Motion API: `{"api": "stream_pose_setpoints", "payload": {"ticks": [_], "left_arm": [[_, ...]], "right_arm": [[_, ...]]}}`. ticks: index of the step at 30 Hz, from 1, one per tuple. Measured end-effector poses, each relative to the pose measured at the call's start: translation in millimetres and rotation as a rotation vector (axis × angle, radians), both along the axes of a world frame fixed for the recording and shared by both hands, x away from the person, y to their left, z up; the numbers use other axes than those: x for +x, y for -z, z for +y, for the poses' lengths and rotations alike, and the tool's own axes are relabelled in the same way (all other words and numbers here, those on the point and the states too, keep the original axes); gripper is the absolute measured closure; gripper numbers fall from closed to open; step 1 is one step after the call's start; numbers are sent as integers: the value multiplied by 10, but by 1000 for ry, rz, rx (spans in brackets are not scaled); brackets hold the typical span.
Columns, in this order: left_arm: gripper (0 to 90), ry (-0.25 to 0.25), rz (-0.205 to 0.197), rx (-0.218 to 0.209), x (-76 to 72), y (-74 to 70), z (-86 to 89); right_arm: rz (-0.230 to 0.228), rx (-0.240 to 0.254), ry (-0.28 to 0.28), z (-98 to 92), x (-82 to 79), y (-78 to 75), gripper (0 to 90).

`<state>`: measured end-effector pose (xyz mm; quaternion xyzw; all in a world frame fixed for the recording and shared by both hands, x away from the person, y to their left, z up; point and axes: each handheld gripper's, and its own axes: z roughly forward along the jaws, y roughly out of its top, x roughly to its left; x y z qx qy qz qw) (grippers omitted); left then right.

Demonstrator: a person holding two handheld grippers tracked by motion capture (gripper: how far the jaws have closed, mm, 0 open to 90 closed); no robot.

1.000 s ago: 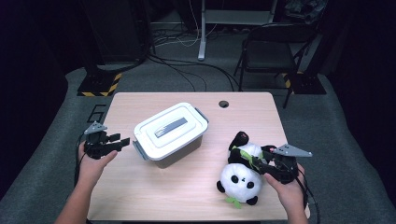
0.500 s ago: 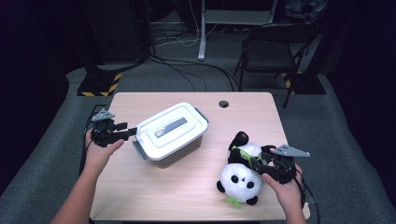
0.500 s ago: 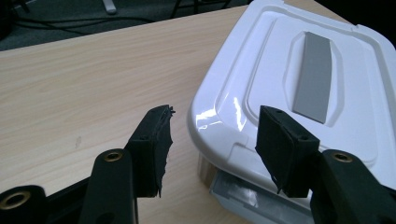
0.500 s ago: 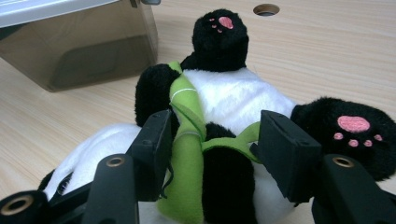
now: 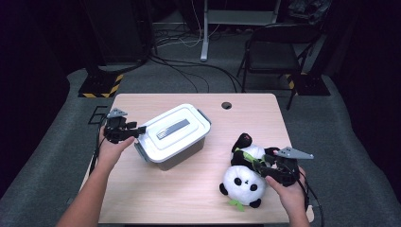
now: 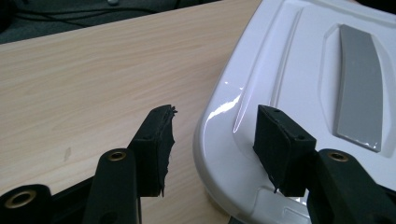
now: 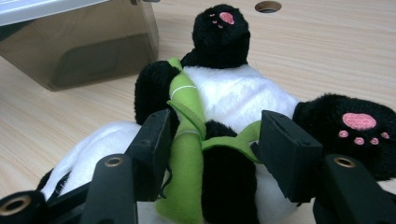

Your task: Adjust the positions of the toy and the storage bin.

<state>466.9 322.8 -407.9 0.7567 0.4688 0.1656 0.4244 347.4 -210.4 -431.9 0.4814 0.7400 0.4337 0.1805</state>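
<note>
A white-lidded storage box (image 5: 172, 135) with a grey handle stands left of centre on the wooden table (image 5: 255, 118). My left gripper (image 5: 140, 128) is at its left corner. In the left gripper view the lid (image 6: 303, 70) has its rounded corner between the jaws of my left gripper (image 6: 217, 121), which have just been closing; a gap remains beside the left pad. A plush panda (image 5: 243, 179) lies on its back at the front right. My right gripper (image 7: 215, 126) straddles the black arm and green bamboo of the panda (image 7: 233, 93), its jaws having just been opening.
A round cable hole (image 5: 226, 105) sits near the table's far edge. Beyond the table stand a black chair (image 5: 269, 52) and floor cables. The box's translucent wall (image 7: 88, 51) rises close behind the panda in the right gripper view.
My left gripper has moved right, from the table's left edge up to the box's corner. The right gripper has stayed at the panda.
</note>
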Motion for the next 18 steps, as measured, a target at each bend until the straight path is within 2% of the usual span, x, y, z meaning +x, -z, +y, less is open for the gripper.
{"api": "stream_pose_setpoints", "payload": {"ticks": [1,5,8,10,12,16,18], "left_arm": [[520,10,2,-7,-8,2,-3],[546,27,-19,32,-92,-16,-12],[545,39,-11,25,-163,-19,-16],[545,59,-5,47,-232,-41,-42],[554,62,-19,57,-304,-33,-79],[554,85,-10,0,-451,4,-76],[556,89,-7,-12,-512,9,-66]], "right_arm": [[1,0,0,1,1,2,435],[5,8,-2,-2,8,13,432],[4,6,-2,4,10,14,432],[5,5,-2,12,10,14,432],[6,2,0,19,9,13,432],[8,-4,-4,29,11,18,432],[12,-7,-5,33,11,20,433]]}}
